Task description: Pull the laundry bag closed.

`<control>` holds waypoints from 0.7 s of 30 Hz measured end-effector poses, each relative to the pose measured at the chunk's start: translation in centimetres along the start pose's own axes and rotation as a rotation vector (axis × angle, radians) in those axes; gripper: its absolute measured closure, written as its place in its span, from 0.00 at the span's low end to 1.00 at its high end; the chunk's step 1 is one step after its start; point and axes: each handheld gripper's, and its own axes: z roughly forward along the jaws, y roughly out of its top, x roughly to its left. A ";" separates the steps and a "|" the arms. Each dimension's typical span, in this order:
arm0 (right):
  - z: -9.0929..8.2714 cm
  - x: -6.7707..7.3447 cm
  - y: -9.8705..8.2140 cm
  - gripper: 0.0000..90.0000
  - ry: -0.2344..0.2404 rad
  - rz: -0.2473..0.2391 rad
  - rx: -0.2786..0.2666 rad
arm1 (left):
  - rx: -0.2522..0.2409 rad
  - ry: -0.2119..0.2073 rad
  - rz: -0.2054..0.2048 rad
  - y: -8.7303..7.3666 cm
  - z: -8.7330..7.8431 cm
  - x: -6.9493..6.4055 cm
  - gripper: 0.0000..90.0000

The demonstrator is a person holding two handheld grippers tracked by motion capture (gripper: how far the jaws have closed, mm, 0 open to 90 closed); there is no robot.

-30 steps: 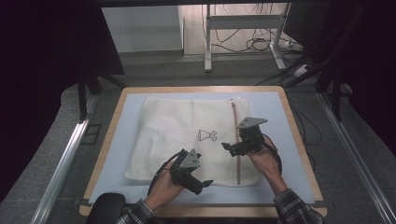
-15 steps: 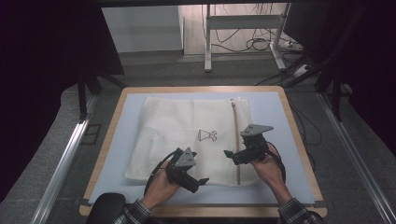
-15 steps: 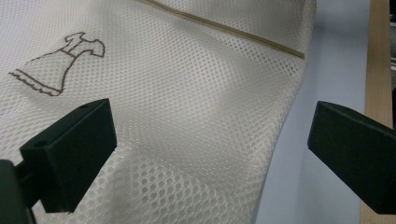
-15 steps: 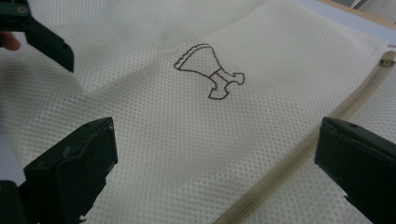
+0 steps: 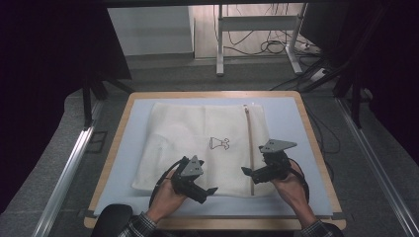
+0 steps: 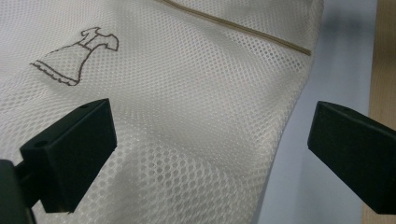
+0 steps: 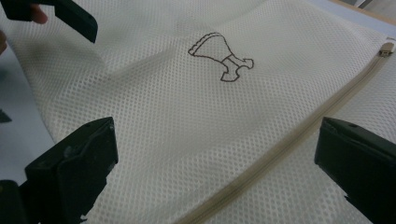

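A white mesh laundry bag (image 5: 197, 148) lies flat on the blue mat, with a small brown dress drawing (image 5: 220, 143) at its middle and a beige zipper (image 5: 249, 143) along its right side. My left gripper (image 5: 206, 192) hovers open over the bag's near edge. In the left gripper view, the left gripper (image 6: 210, 154) spans mesh and mat. My right gripper (image 5: 249, 174) stands open over the near end of the zipper. In the right gripper view, the right gripper (image 7: 215, 172) straddles the zipper (image 7: 299, 135), the zipper pull (image 7: 385, 49) lies far off, and nothing sits between the jaws.
The blue mat (image 5: 286, 118) covers a wooden table (image 5: 316, 148) with a raised rim. Bare mat runs to the right of the bag and along the near edge. Table legs and cables (image 5: 269, 47) stand on the floor beyond.
The right gripper has drawn back along the zipper toward the near edge of the bag. The left gripper has shifted slightly left and nearer. The bag lies as before.
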 end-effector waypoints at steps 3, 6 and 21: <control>-0.6 0.1 -0.4 0.00 -0.008 -0.012 -0.004 | 0.000 0.008 -0.003 -0.2 -0.2 0.1 0.01; -1.2 0.2 -0.8 0.00 -0.017 -0.020 -0.002 | 0.002 0.016 -0.005 -0.3 -0.5 0.2 0.01; -3.1 0.6 -2.4 0.00 -0.056 -0.025 0.005 | 0.006 0.051 -0.016 -1.0 -1.6 0.6 0.01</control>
